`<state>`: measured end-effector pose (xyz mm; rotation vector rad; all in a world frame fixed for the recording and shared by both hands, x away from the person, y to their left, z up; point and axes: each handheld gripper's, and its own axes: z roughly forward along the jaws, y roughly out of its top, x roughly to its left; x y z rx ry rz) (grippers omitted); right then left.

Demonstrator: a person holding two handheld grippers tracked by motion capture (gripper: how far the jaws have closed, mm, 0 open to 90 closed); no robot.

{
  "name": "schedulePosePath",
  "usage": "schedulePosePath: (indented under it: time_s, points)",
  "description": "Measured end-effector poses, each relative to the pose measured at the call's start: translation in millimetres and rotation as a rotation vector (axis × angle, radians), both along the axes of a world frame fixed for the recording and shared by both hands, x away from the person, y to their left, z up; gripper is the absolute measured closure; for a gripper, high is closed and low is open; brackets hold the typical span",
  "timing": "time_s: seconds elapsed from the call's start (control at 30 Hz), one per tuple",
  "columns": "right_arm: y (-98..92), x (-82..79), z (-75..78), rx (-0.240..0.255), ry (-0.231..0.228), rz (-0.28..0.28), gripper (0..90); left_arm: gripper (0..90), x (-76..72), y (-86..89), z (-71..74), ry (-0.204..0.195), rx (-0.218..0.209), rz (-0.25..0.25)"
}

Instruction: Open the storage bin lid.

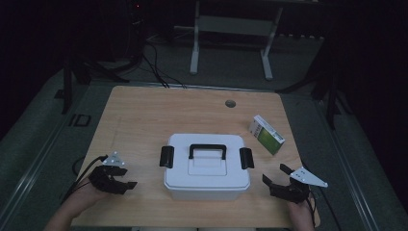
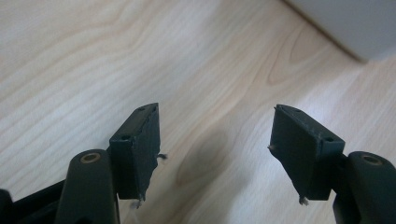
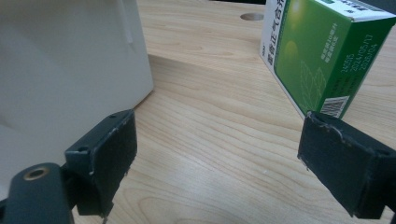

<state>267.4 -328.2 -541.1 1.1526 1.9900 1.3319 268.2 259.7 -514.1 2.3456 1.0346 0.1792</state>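
Between the two pairs of jaws, centred on the pale wooden table (image 1: pixel 144 115): white plastic lidded storage box (image 1: pixel 207 166), black side latches shut, black handle flat on top. Beyond the right gripper (image 1: pixel 276 179), jaws apart and empty, just past the far jaw: green-and-white cardboard carton (image 1: pixel 266 134), clear of the box. Left gripper (image 1: pixel 126 178) likewise spread, nothing clamped, box corner ahead. Best to square each pair on a latch, then flip both together.

Left tongs (image 1: pixel 126 178) and right tongs (image 1: pixel 273 175) low, jaws apart, empty
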Motion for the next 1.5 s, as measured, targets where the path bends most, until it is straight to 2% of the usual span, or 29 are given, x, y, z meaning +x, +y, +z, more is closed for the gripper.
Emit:
schedulePosePath:
  time_s: [0.23, 0.27, 0.33, 0.73, 0.97, 1.2, 1.33, 1.5]
  points:
    - [0.5, 0.5, -0.4, -0.005, 0.001, 0.005, 11.4, 33.5, 2.2, 4.9, 2.7, 0.035, 0.040, -0.022]
    - [0.6, 0.6, -0.3, -0.005, 0.001, 0.006, 11.4, 33.5, 3.1, 5.9, 3.3, 0.054, 0.058, -0.030]
    - [1.2, 0.6, -0.3, -0.009, 0.005, 0.007, 11.4, 33.5, 4.0, 6.8, 4.3, 0.064, 0.087, -0.036]
    - [2.1, 1.2, -1.1, -0.014, 0.015, 0.007, 11.4, 33.5, 8.1, 12.0, 18.8, 0.170, 0.188, -0.096]
    - [2.8, 1.1, -1.2, -0.018, 0.018, 0.005, 11.4, 33.5, 10.3, 10.9, 23.0, 0.226, 0.233, -0.121]
    - [3.8, 1.1, -1.7, -0.020, 0.019, 0.012, 11.4, 33.5, 12.3, 5.5, 25.1, 0.279, 0.300, -0.153]
    - [4.3, 1.1, -1.8, -0.022, 0.018, 0.017, 11.4, 33.5, 13.9, 2.4, 29.6, 0.295, 0.322, -0.162]
    - [4.4, 1.0, -2.1, -0.023, 0.020, 0.016, 11.4, 33.5, 15.2, -2.6, 35.6, 0.323, 0.330, -0.190]
